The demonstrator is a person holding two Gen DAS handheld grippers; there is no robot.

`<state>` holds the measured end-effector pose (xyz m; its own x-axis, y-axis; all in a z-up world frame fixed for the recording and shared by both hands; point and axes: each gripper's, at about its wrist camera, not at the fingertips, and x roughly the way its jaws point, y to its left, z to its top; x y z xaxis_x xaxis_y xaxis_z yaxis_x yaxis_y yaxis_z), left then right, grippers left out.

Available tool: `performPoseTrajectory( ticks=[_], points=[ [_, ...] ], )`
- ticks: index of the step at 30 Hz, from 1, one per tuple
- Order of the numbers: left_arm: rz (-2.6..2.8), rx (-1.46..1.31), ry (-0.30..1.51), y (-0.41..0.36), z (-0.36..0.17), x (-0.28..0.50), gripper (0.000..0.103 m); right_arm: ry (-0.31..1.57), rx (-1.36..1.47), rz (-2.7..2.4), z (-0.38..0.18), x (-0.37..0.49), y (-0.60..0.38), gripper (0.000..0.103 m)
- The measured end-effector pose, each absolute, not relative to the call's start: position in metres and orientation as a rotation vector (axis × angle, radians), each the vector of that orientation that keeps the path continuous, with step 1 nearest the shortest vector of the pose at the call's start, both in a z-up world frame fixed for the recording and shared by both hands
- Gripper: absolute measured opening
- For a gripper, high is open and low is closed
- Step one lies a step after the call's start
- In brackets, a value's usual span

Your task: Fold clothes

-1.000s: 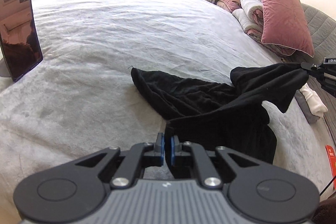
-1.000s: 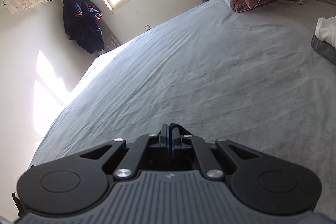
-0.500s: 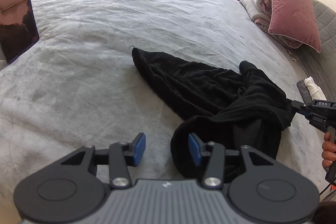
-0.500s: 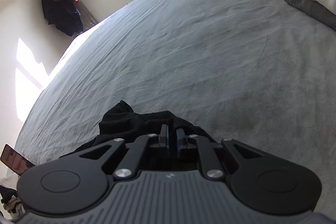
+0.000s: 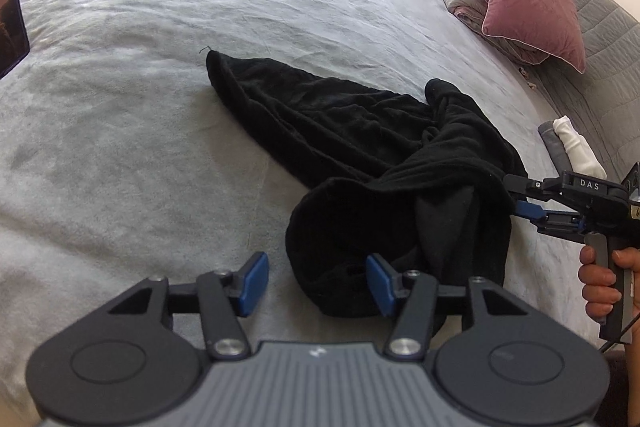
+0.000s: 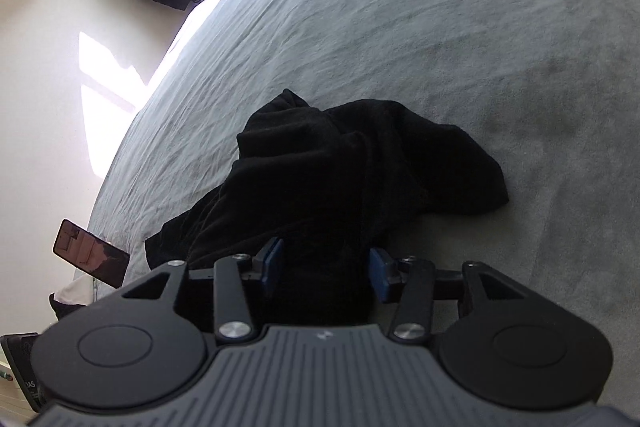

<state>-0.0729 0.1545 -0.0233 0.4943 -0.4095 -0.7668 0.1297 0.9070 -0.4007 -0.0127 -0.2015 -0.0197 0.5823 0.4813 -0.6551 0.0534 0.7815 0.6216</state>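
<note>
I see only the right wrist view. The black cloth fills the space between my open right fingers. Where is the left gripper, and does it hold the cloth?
Observer: The left gripper is open and holds nothing. A rounded edge of the black garment lies between its pads, nearer to one of them.
Operator: How does the rest of the garment lie?
Observer: One long part lies on the bed, stretching away from the left gripper to a narrow end.
Operator: Is anything near my gripper that I cannot see?
Observer: Yes, a folded white and grey pile lies on the bed beyond the right gripper.
</note>
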Motion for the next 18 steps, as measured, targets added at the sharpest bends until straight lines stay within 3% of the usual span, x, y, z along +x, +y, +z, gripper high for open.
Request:
performPoseTrajectory(
  ticks=[1,2,3,4,5,18],
  points=[
    [-0.326,-0.306,0.998,0.152,-0.024,-0.073,0.049,0.926,0.647,0.277,-0.021,-0.012,-0.199,0.043],
    [-0.318,-0.304,0.991,0.151,-0.025,-0.073,0.034,0.916,0.645,0.277,-0.020,-0.011,-0.198,0.035],
    [-0.295,-0.301,0.988,0.150,-0.025,-0.073,0.023,0.904,0.650,0.275,-0.020,-0.012,-0.197,0.016],
    [-0.269,-0.299,0.986,0.150,-0.025,-0.073,0.006,0.892,0.656,0.274,-0.019,-0.012,-0.197,0.012],
    [-0.243,-0.300,0.974,0.150,-0.023,-0.073,0.003,0.876,0.661,0.272,-0.017,-0.012,-0.197,0.012],
    [-0.009,-0.073,0.604,0.136,0.083,-0.086,0.002,0.510,0.721,0.293,0.068,-0.055,-0.225,0.009]
  ],
)
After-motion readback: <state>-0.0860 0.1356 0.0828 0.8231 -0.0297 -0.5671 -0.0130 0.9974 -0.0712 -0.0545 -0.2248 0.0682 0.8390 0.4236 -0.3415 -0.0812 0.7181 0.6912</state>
